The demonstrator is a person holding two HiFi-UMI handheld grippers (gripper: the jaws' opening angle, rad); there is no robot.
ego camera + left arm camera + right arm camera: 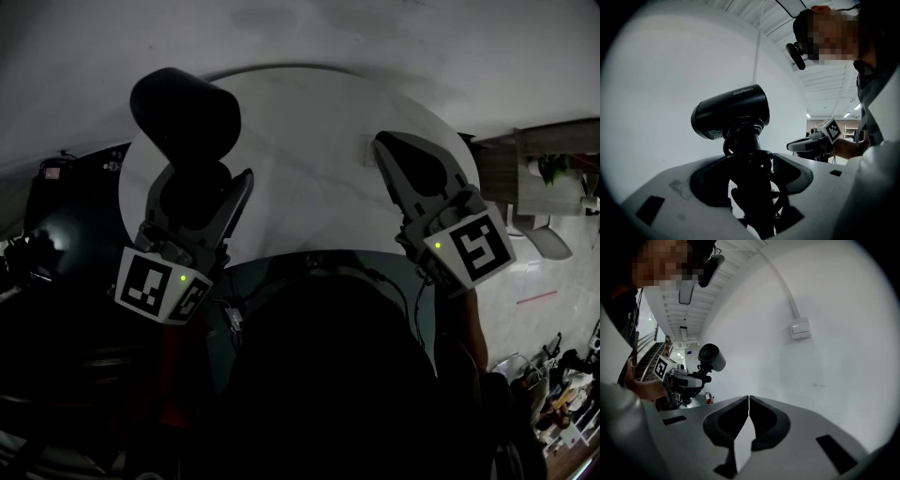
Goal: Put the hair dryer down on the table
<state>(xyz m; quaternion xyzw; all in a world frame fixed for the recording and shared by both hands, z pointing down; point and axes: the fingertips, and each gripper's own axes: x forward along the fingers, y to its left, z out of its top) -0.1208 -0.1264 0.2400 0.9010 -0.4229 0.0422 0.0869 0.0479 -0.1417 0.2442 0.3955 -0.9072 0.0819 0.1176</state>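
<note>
A black hair dryer (185, 117) stands upright in my left gripper (199, 187), which is shut on its handle. Up close, the hair dryer (731, 117) points its barrel to the left, with a dark cord coiled round the handle between the jaws of the left gripper (751, 171). Both are held over the round white table (309, 141). My right gripper (384, 142) is shut and empty, off to the right of the dryer and apart from it. In its own view the right gripper (749, 399) has its jaws touching, and the hair dryer (711, 357) shows at the left.
A white wall fills the background, with a switch box (800, 328) and a conduit running up from it. Shelving with small items (553, 150) stands at the right. The person's dark clothing (328, 375) fills the lower head view.
</note>
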